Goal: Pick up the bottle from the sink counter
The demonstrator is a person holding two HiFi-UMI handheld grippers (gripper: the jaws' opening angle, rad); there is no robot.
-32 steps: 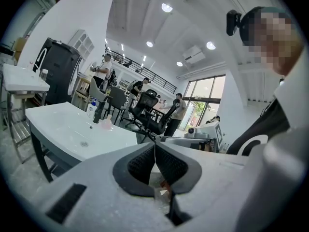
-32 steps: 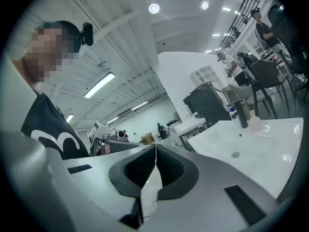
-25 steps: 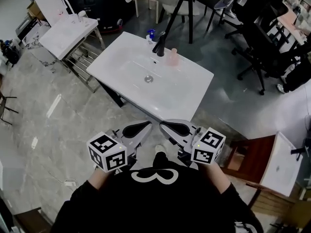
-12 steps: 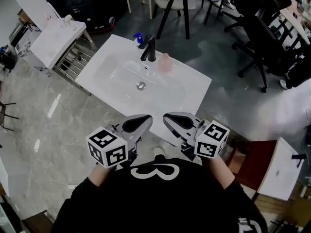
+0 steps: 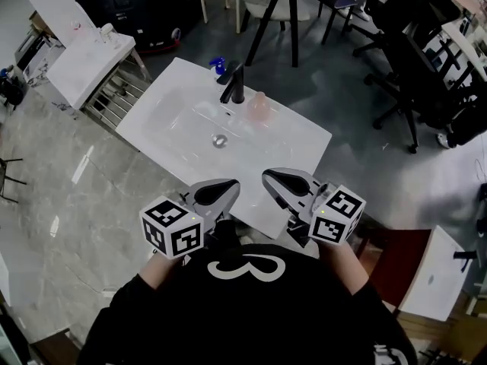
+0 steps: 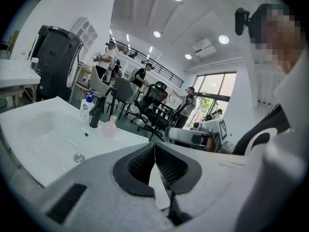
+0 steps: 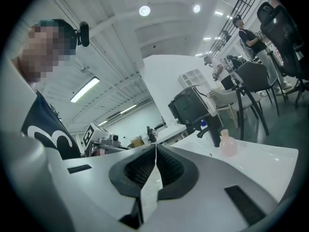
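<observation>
We are holding the left gripper point(image 5: 219, 192) and right gripper point(image 5: 283, 181), jaws together and empty, at the near edge of the white sink counter point(image 5: 297, 139). The small pink round-bellied bottle point(image 5: 259, 106) is standing at twelve o'clock, beside the black faucet point(image 5: 234, 86). We are judging the reach to be in hand; next, one gripper needs its jaws parting.

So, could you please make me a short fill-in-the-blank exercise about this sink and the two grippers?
1. The pink bottle stands on the sink counter next to the black ____.
2. The left gripper and the right gripper both have their jaws ____.
3. The white bottle has a ____ top.
Missing words: faucet; shut; blue.
</observation>
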